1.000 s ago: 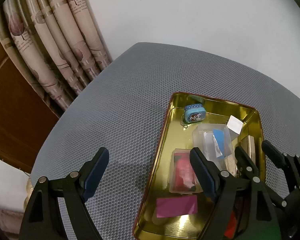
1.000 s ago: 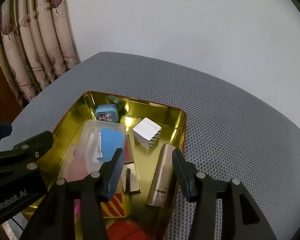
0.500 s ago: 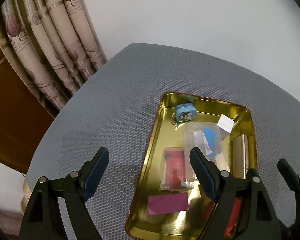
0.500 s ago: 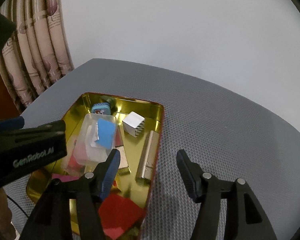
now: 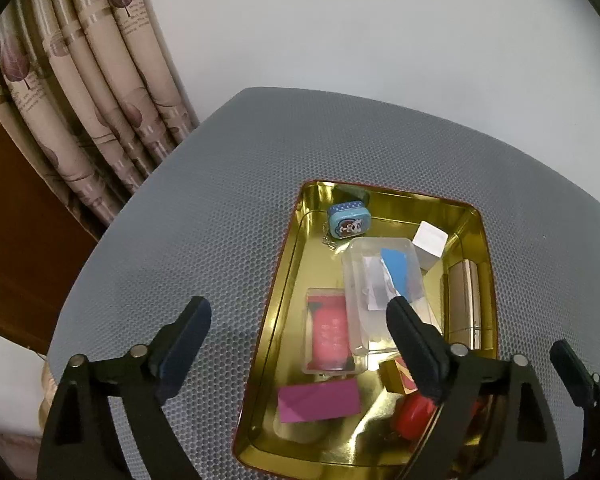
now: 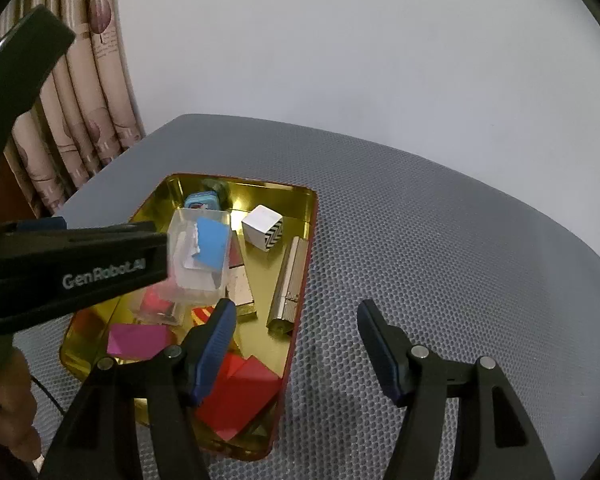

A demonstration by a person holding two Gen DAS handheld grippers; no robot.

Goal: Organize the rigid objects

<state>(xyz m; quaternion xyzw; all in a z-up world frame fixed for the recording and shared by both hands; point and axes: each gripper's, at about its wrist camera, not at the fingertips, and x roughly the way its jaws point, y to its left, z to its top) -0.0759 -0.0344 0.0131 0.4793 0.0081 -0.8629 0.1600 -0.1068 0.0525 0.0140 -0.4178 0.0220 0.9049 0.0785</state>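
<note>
Curtain (image 5: 100,92) hangs beyond the counter's far-left corner. The left gripper (image 5: 296,336) hovers with jaws apart, holding nothing — one finger over bare grey counter (image 5: 204,220), the other over the gold tray (image 5: 290,248). The tray sits near the counter's middle. Inside, at its far-left corner, lies a small blue tin (image 5: 348,221); beside it a clear plastic box (image 5: 384,280) with a blue card inside, partly resting on a red-filled clear case (image 5: 327,332). A magenta card (image 5: 319,400) lies toward the near edge. A white cube (image 6: 262,229) occupies the far-right corner; a metallic bar (image 6: 288,284) — possibly a lighter — lies along the right wall. The right gripper (image 6: 296,344) hovers, jaws apart and empty, straddling the tray's right wall.
</note>
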